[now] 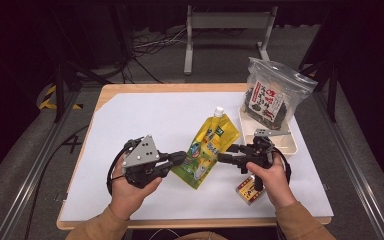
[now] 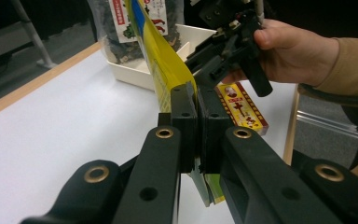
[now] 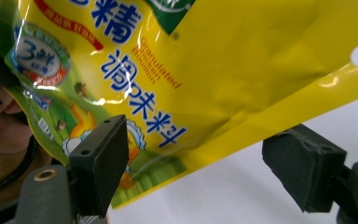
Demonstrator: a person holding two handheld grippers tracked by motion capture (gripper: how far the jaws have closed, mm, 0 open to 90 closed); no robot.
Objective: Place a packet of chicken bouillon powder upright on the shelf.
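Above the middle of the counter (image 1: 145,120), the left tool (image 1: 182,159) clamped the yellow pouch's (image 1: 207,150) lower edge while the right tool (image 1: 225,154) stood wide open beside it, so the handover looked half done.
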